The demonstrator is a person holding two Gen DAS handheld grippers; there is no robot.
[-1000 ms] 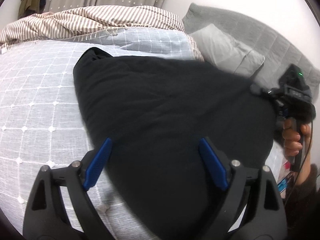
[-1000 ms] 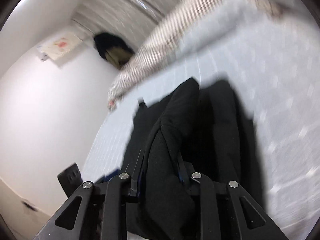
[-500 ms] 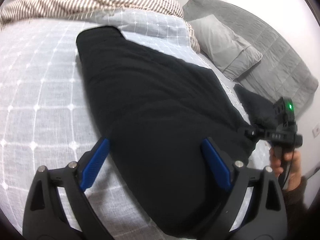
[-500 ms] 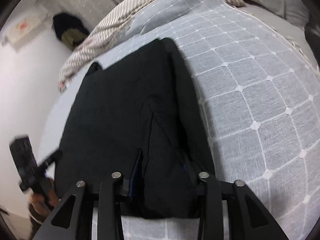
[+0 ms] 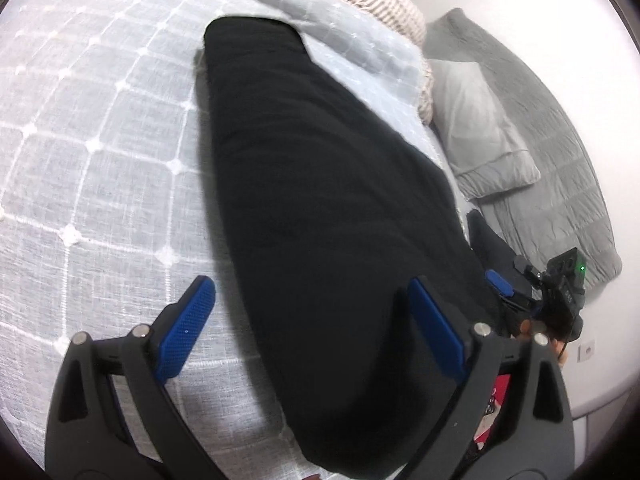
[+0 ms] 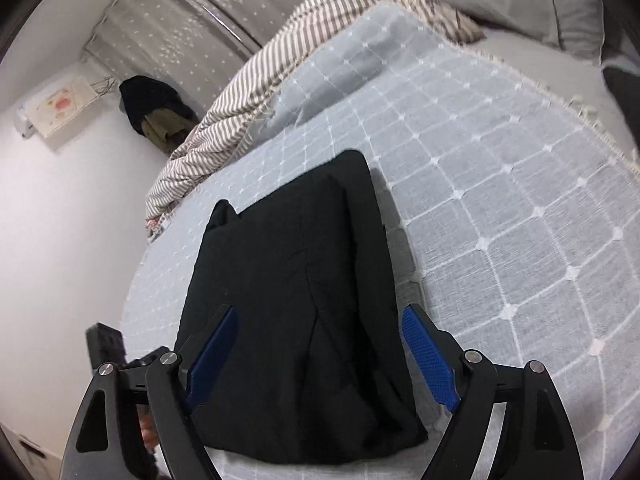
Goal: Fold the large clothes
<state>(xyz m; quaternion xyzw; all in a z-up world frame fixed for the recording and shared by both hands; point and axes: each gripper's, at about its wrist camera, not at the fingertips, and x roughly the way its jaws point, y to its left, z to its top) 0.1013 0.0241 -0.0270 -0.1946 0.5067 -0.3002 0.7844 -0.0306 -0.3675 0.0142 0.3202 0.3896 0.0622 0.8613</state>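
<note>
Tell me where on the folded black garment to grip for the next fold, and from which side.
Probably take the black garment by its near short edge, one corner each for the right tongs and left tongs, coming in low from the near bed edge. It lies long and narrow on the bedspread, stretching away, so lifting that end should fold it in half.

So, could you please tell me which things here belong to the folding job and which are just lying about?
Part of the job:
black garment
left tongs, open
right tongs, just opened

Lying about:
striped blanket
grey pillow
checked bedspread
hanging clothes

Black garment point(image 5: 320, 208) near end cut off below.
</note>
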